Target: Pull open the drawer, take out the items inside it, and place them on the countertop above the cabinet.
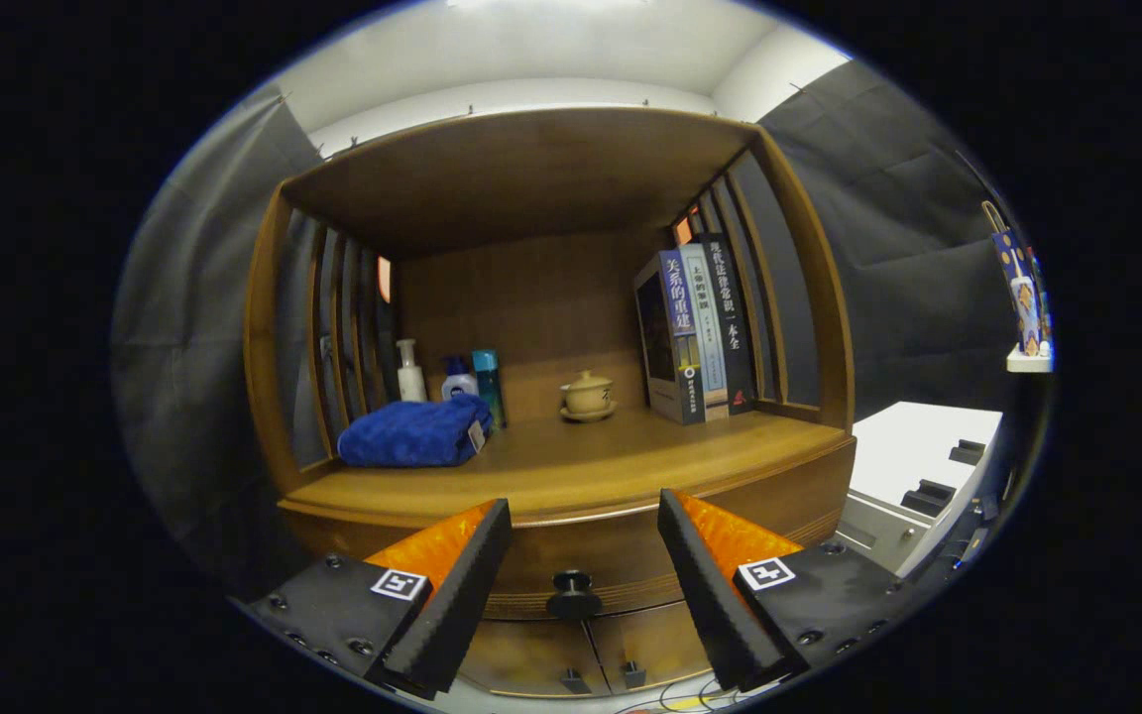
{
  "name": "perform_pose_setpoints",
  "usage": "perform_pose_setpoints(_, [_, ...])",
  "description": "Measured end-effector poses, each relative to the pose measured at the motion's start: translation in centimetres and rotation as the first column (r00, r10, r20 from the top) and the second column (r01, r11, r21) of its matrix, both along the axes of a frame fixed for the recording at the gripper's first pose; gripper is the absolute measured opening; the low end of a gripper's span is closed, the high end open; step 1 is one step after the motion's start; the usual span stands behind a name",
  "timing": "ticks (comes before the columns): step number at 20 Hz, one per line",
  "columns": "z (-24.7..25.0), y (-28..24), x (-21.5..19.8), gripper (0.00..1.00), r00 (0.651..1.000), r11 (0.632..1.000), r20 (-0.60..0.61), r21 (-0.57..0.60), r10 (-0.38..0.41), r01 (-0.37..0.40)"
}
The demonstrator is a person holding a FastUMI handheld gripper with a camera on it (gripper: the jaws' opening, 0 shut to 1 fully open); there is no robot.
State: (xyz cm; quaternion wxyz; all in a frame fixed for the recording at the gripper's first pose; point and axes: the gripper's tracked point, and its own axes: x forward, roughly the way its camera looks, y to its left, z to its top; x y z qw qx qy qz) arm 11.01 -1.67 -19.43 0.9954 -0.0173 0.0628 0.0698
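A wooden cabinet stands ahead with a shut drawer (591,555) under its countertop (581,466). The drawer's dark round knob (573,593) sits between my fingers, a little beyond them. My gripper (586,521) is open, fingers spread wide on either side of the knob and touching nothing. What lies inside the drawer is hidden.
On the countertop lie a folded blue towel (414,433) at the left, three bottles (452,379) behind it, a lidded tea cup (588,395) in the middle and upright books (700,332) at the right. Two small doors (581,654) sit below the drawer. A white unit (913,466) stands to the right.
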Motion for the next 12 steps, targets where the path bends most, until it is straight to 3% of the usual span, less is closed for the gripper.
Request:
perform_pose_setpoints(5, [-7.2, -0.1, 1.2, 0.99, 0.991, 0.998, -0.122, -0.025, 0.047, -0.051])
perform_pose_setpoints(10, [-9.3, 1.1, 1.8, 0.71, 0.981, 0.995, -0.174, 0.06, 0.084, -0.075])
perform_pose_setpoints(12, [-9.4, 0.9, 1.8, 0.6, 0.983, 0.998, -0.173, 0.028, 0.068, -0.064])
